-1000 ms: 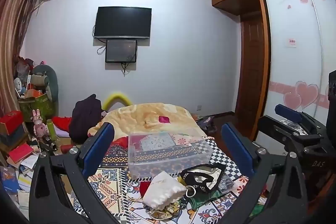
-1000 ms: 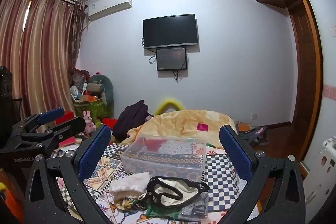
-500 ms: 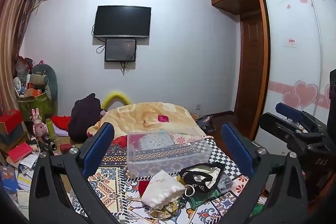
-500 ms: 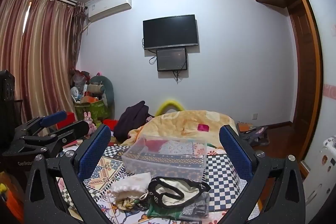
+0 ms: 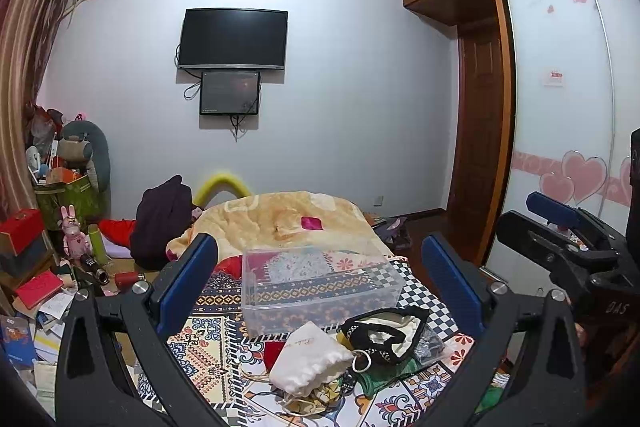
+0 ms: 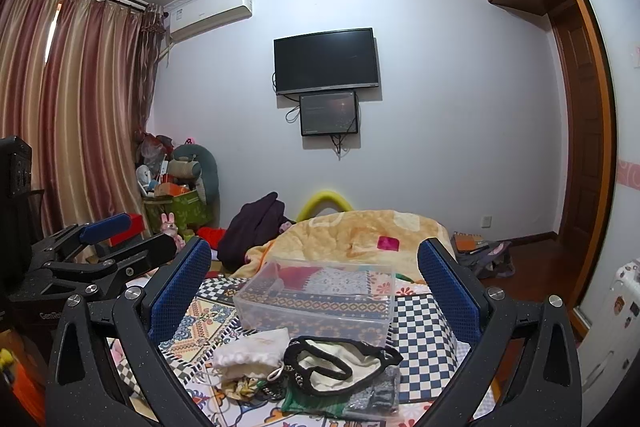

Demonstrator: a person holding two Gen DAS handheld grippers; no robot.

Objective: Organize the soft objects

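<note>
Bedroom clutter frames a patterned bed (image 5: pixel 208 351) where nothing is yet gripped. Left tool (image 5: pixel 320 279) and right tool (image 6: pixel 314 277) both hover with fingers spread wide, holding nothing. Just below lie the white pouch (image 5: pixel 310 357) and black-trimmed bag (image 6: pixel 340 359), touching, beside the clear bin (image 6: pixel 316 301). Likely next: descend on one. Bed edge drops away rightward.
</note>
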